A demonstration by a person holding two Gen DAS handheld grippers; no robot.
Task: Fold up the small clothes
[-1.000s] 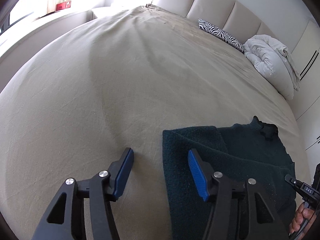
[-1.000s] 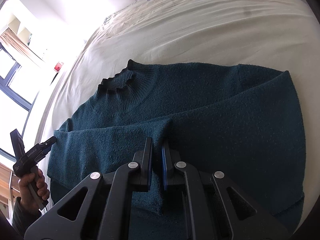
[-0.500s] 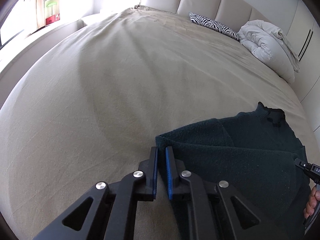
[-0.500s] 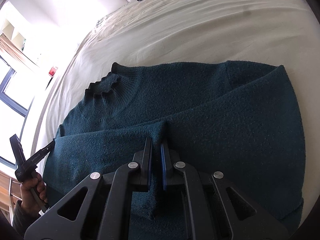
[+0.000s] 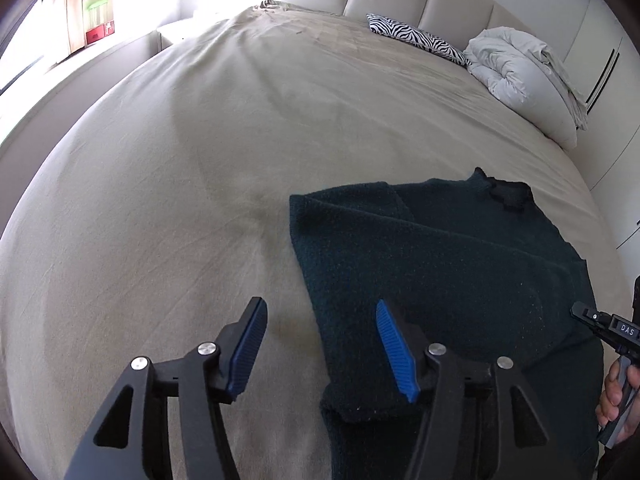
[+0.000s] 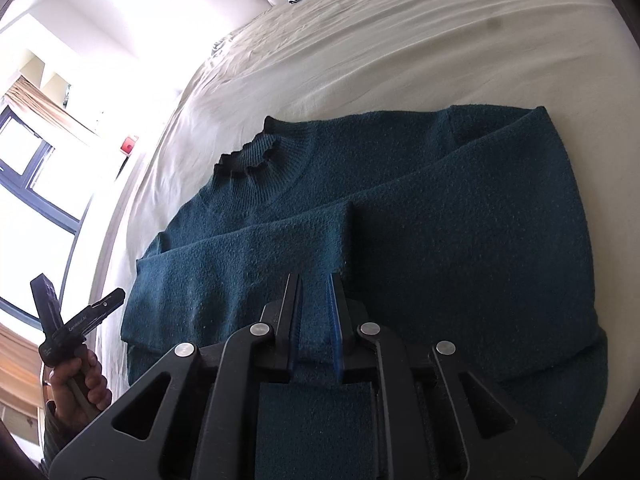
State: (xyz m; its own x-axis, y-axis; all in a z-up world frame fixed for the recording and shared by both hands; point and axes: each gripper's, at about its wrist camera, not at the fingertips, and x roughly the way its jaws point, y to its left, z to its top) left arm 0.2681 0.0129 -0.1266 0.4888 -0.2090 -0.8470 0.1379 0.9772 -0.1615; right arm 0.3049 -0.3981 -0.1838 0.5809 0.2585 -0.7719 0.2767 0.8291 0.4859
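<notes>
A dark teal knit sweater [image 6: 400, 208] lies flat on the beige bed, both sleeves folded across its body, collar [image 6: 248, 160] toward the headboard. In the left wrist view the sweater [image 5: 440, 264] is at lower right. My left gripper [image 5: 318, 344] is open and empty, above the sweater's left folded edge, one finger over the sheet and one over the knit. My right gripper [image 6: 316, 320] hovers over the sweater's middle, its jaws slightly apart with a narrow gap, holding nothing I can see. The right gripper also shows at the left wrist view's right edge [image 5: 608, 328].
The beige bed sheet [image 5: 200, 160] stretches wide to the left and ahead. A zebra-print pillow [image 5: 416, 38] and a white rolled duvet [image 5: 528, 80] lie by the padded headboard. Windows are on the left side.
My left gripper was shut on the sweater's left edge half a second ago and has now opened and let go. My right gripper's jaws have parted slightly and the sleeve lies flat.
</notes>
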